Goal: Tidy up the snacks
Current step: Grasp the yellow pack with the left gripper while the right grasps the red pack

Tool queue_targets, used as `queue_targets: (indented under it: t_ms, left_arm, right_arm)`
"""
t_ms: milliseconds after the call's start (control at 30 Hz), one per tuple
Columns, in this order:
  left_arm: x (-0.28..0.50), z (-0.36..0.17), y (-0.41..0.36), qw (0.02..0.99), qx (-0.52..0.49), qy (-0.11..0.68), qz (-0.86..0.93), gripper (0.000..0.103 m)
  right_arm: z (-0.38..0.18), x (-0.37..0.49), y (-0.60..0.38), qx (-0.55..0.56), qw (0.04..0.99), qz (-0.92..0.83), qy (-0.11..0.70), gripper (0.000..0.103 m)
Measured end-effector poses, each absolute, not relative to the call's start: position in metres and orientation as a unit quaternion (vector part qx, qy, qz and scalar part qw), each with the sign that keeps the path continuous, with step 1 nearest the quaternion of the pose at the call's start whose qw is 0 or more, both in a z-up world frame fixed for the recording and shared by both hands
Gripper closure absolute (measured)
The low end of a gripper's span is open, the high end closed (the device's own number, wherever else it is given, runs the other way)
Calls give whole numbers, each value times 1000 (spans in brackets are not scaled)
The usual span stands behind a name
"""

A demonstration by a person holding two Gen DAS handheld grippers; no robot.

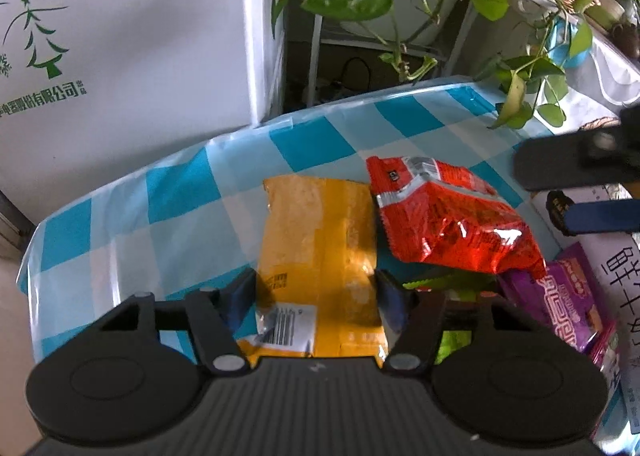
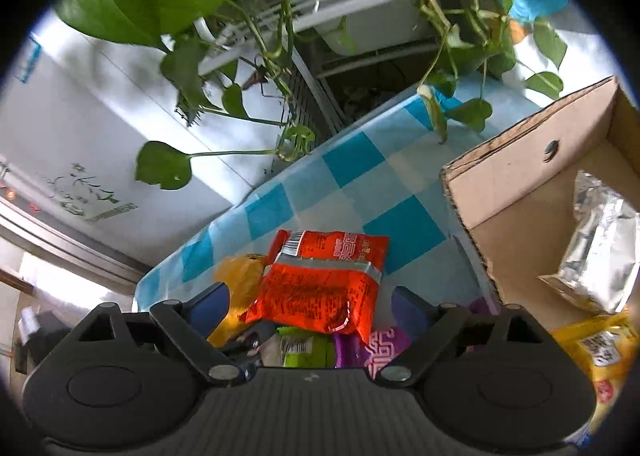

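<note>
Green packet (image 2: 298,348) half hidden under red packet (image 2: 320,288)

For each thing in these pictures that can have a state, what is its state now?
left gripper: jaws closed on the yellow packet
yellow packet: sealed, lying flat on the table
red packet: sealed, resting on the pile of other packets
right gripper: open, above the red packet
cardboard box: open, a silver packet inside
</note>
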State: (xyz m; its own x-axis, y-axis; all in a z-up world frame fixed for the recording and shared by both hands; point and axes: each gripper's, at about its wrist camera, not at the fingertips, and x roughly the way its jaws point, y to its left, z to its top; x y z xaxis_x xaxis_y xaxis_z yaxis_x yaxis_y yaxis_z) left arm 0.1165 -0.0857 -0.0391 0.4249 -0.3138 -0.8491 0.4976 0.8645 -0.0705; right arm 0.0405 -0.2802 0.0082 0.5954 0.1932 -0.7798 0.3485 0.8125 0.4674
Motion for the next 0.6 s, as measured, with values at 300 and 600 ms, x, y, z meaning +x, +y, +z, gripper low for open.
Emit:
queue_targets:
  t_ms: [300, 600]
  left_arm:
    - [120, -39, -75, 835, 84, 486, -244, 40]
    - [125, -43, -84, 844, 90, 477, -228, 24]
  right_arm:
    - [-20, 71, -271, 300, 826, -58, 474, 9]
    - [-38, 89, -261, 269, 827, -67, 489, 9]
